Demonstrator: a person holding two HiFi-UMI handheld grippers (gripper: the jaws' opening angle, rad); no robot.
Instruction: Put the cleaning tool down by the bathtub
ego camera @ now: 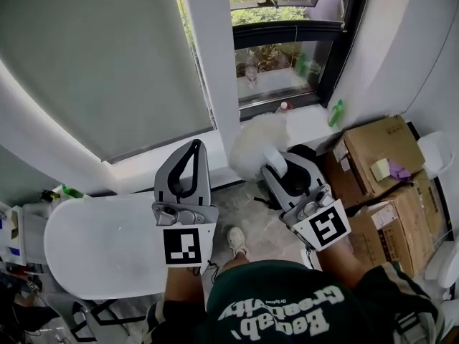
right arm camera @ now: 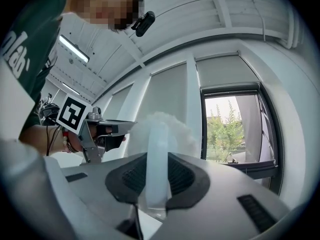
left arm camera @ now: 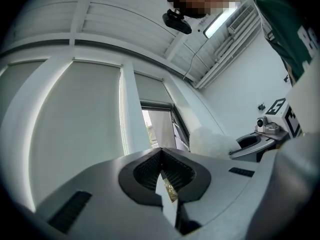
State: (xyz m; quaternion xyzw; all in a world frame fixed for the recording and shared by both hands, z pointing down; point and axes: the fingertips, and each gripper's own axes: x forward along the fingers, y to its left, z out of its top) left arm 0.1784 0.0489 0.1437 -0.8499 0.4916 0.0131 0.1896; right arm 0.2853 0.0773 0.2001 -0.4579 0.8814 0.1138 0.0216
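My right gripper (right arm camera: pixel 156 160) pinched the duster (ego camera: pixel 258 145) by its handle (right arm camera: pixel 156 139), stiff I judged; head light, soft. My left gripper (left arm camera: pixel 161 154) was closed, empty.

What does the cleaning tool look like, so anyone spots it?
Look below the dark-framed window, at the right gripper. Clamped in its jaws is the cleaning tool: a pale handle ending in a fluffy white puff, the only cloud-like thing near the cardboard boxes.
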